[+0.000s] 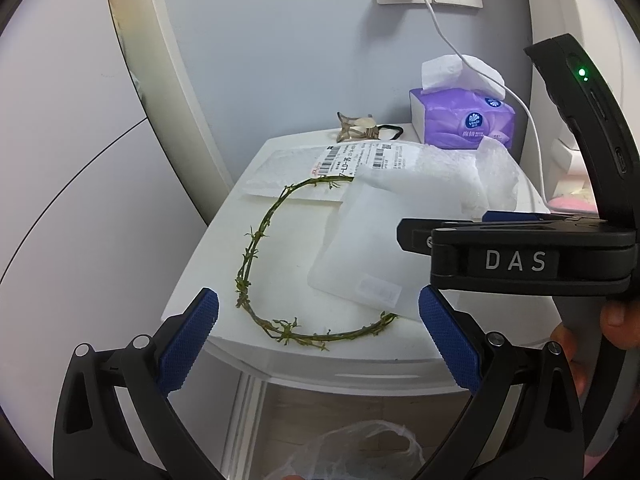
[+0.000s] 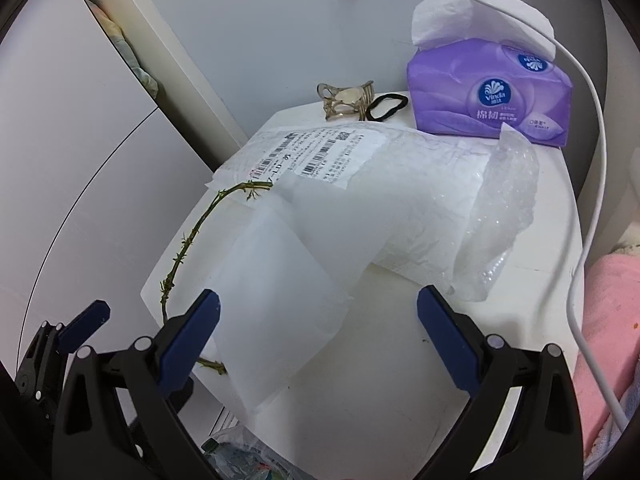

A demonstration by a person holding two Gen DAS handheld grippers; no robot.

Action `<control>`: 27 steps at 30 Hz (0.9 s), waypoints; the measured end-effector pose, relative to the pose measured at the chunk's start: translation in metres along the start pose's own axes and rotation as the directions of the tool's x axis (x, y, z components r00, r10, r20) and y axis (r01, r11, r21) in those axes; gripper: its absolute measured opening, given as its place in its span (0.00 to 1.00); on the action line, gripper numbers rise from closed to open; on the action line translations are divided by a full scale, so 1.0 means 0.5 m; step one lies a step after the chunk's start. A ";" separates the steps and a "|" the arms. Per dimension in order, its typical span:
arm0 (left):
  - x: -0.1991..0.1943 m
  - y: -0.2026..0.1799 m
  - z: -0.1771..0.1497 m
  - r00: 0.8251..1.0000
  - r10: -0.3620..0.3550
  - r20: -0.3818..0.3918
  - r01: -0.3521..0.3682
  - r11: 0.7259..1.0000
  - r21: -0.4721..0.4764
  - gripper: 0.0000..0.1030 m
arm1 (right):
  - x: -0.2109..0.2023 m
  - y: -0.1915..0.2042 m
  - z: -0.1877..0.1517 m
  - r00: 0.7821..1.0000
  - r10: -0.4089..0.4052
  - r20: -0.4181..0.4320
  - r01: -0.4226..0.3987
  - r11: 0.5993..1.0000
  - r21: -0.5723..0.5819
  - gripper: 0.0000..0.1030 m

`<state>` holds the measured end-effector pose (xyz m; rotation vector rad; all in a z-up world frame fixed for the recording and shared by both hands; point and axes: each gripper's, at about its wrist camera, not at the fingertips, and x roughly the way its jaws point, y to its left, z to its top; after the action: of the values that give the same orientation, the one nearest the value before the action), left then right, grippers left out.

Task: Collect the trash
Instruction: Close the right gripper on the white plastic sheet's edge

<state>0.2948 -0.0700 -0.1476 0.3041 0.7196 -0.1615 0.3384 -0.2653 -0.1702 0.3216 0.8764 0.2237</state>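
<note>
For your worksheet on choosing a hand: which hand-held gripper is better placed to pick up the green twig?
Left. The left hand-held gripper is open right over the green twig; the right hand-held gripper faces the white packaging.

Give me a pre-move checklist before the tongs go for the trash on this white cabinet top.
1. Left tongs open and empty: ok.
2. Right tongs open and empty: ok.
3. White mailer bag lies between the right fingers, unobstructed: ok.
4. Green twig partly tucked under the mailer bag, so it may drag: not ok.
5. Charging cable hangs beside the bubble wrap, a snag risk: not ok.
6. Plastic trash bag below, mouth open: cannot tell.
</note>
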 end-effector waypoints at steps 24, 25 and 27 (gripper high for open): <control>0.005 0.006 -0.013 1.000 -0.009 -0.010 0.009 0.999 -0.034 0.95 | -0.005 0.018 -0.009 0.996 0.084 0.032 -0.082 0.995 -0.059 0.11; 0.004 0.006 -0.015 1.000 -0.009 -0.010 0.008 0.999 -0.036 0.95 | -0.007 0.023 -0.010 0.995 0.090 0.033 -0.088 0.994 -0.067 0.09; 0.003 0.009 -0.018 1.000 -0.007 -0.011 0.007 0.999 -0.040 0.95 | -0.011 0.029 -0.011 0.995 0.093 0.036 -0.090 0.993 -0.076 0.07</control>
<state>0.2917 -0.0629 -0.1541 0.2642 0.7345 -0.1517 0.3298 -0.2526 -0.1641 0.2959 0.8127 0.3330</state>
